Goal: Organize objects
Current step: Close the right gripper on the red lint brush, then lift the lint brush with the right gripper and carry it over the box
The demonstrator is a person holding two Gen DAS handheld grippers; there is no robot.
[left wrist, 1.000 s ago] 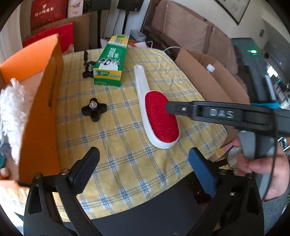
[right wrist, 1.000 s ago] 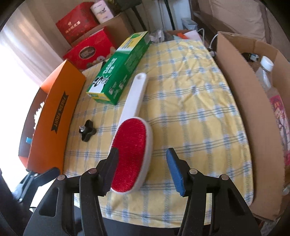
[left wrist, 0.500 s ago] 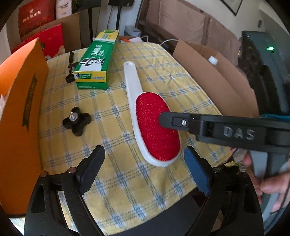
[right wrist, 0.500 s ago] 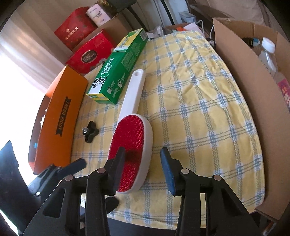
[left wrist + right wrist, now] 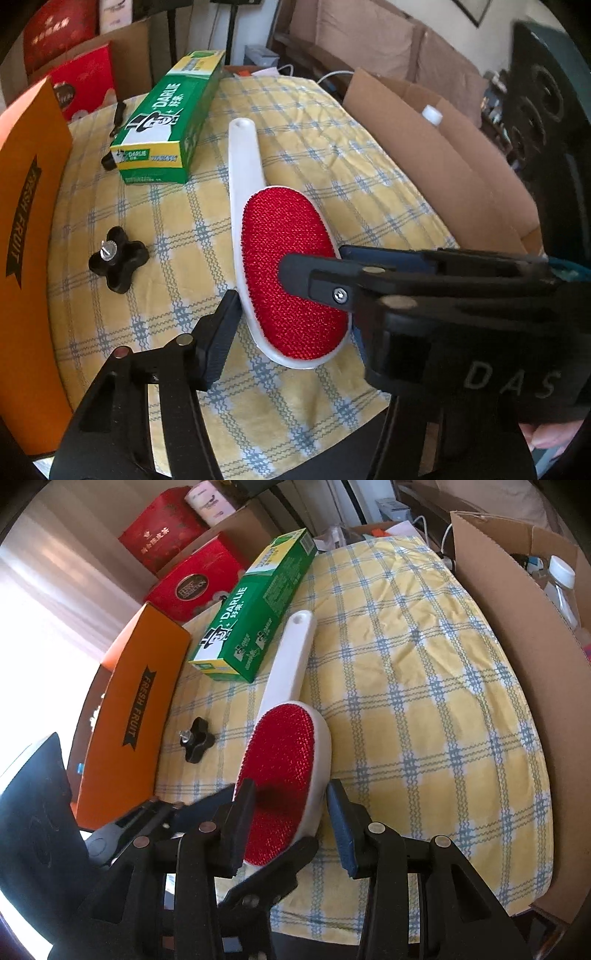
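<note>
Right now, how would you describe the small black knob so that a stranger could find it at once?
Look at the yellow checked tablecloth, between the orange box and the red lint brush. There lies a small black knob with four rounded lobes. Its shiny metal screw sticks up from the centre, unlike anything near it.

table (image 5: 295, 406), checked cloth | lint brush (image 5: 288, 280) | Darlie box (image 5: 166, 122) | black knob (image 5: 118, 258)

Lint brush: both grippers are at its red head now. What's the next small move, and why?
Probably close the right gripper on the lint brush. Its fingers straddle the red head but look slightly apart from it, and the brush lies flat on the tablecloth. The left gripper also brackets the head.
</note>
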